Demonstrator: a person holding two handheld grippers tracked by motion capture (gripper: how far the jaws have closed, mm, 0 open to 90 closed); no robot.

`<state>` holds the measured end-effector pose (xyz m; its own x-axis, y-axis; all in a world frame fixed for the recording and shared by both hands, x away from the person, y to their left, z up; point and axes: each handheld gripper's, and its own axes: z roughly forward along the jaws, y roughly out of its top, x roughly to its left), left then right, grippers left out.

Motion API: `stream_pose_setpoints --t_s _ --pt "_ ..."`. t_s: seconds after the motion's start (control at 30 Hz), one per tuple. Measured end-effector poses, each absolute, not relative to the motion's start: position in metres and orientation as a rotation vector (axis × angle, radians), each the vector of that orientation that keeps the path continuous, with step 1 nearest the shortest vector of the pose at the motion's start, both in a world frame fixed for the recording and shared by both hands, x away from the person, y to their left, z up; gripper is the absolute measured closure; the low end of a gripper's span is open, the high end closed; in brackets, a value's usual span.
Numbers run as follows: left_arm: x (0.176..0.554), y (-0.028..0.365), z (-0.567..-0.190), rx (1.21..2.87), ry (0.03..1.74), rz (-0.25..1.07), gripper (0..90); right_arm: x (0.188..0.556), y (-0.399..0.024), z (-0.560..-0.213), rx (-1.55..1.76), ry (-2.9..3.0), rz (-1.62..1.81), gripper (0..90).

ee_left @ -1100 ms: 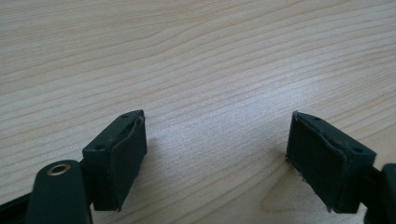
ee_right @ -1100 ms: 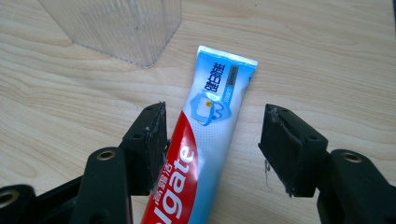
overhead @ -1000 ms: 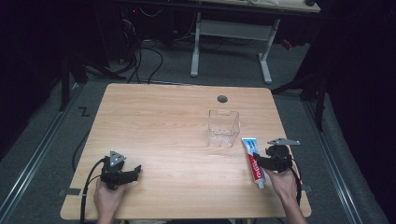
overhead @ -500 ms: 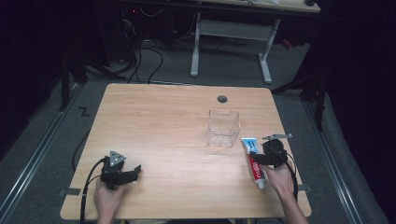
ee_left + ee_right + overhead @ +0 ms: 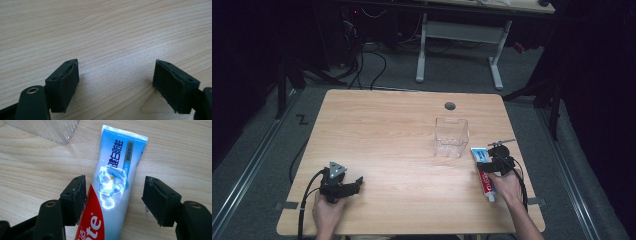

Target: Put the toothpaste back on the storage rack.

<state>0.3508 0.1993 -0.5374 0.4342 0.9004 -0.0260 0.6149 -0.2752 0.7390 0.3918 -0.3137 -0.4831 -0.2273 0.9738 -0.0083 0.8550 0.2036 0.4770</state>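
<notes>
A: Where is the tube (image 5: 484, 172) now?

B: In the high view it lies flat on the table (image 5: 382, 130) at the lower right, near the right edge. Its flat crimped end points up in the frame, to the clear box (image 5: 451, 136), and its cap end points to the bottom, beside the person's right hand (image 5: 507, 187).

A: And the right gripper (image 5: 488, 162)?

B: It is low over the tube. In the right gripper view the tube (image 5: 113, 192) runs up the middle of the frame between the two jaws. The jaws have just been opening and now stand wide apart. The left one is at the tube's edge; I cannot tell if it touches. The right one has a strip of bare wood between it and the tube. So nothing is clamped.

A: What is at the upper left of that view?

B: A corner of the box (image 5: 50, 128), near the tube's end but apart from it.

A: And the left gripper (image 5: 349, 186)?

B: At the lower left of the high view, held by the left hand (image 5: 328, 212), low on the table. In the left gripper view its jaws are far apart, and only the wood (image 5: 105, 37) shows between them.
</notes>
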Motion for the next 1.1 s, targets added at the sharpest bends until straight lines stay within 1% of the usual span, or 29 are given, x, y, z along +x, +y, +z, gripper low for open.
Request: stream_pose_setpoints --t_s 0.33,0.57,0.9,1.1 --pt "0.351 0.199 -0.537 2.001 1.272 0.531 21.5 0.402 -0.310 -0.491 1.752 2.215 0.475 35.4" --pt "0.351 0.199 -0.537 2.004 1.271 0.533 21.5 0.407 -0.305 -0.494 1.744 2.240 0.433 38.3" --pt "0.350 0.199 -0.537 2.002 1.273 0.532 21.5 0.416 -0.300 -0.495 1.718 2.288 0.335 39.3" --pt "0.350 0.199 -0.537 2.006 1.272 0.536 21.4 0.420 -0.298 -0.494 1.707 2.340 0.315 44.2"
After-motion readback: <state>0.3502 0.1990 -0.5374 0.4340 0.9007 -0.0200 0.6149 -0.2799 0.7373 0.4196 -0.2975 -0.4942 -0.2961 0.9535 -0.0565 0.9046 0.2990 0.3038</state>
